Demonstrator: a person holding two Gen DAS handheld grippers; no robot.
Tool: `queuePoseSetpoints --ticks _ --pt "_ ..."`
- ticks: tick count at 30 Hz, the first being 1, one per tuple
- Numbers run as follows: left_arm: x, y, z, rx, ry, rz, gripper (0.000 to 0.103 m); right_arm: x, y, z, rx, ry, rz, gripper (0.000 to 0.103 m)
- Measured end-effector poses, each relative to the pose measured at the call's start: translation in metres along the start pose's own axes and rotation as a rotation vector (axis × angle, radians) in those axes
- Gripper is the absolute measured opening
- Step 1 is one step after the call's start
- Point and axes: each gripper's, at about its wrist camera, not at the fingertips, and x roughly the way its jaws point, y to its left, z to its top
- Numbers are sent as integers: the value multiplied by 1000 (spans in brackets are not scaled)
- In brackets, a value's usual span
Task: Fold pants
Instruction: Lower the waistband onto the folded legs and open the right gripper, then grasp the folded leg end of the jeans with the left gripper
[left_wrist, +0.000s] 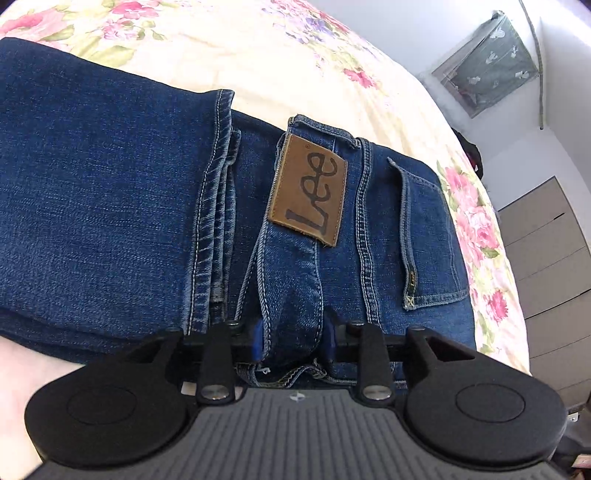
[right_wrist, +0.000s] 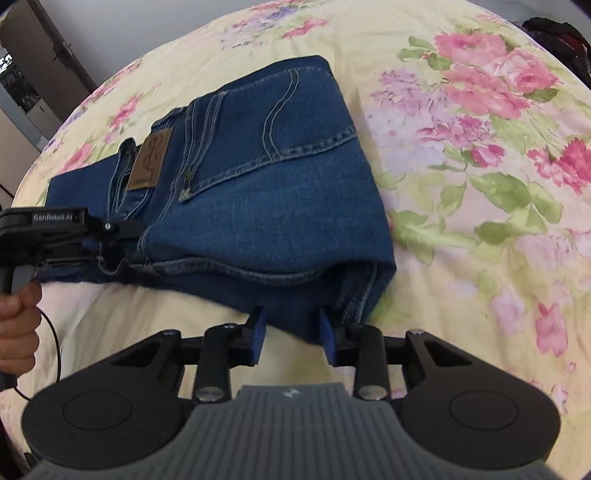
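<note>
Floral bedsheet (right_wrist: 480, 184) covers the bed, grey drawers (left_wrist: 546, 266) beyond. Folded jeans (right_wrist: 258, 192) lie across it, leather "Lee" patch (left_wrist: 308, 190) up. Left gripper (left_wrist: 293, 338) fingers pinch the waistband; right gripper (right_wrist: 291, 332) fingers pinch the folded corner. "GenRobot.AI" marks the left gripper.

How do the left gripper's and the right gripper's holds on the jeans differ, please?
The left gripper clamps the waistband by the Lee patch; the right gripper clamps the folded edge of the jeans. Both have blue pads pressing denim.
</note>
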Motion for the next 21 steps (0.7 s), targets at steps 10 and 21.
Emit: queuePoseSetpoints --ticks 10,21 --pt "8 -13 -2 43 -6 32 43 -18 -5 39 3 -216 38 33" --pt "-75 37 -19 -60 -169 -42 69 0 -23 21 44 -286 70 43"
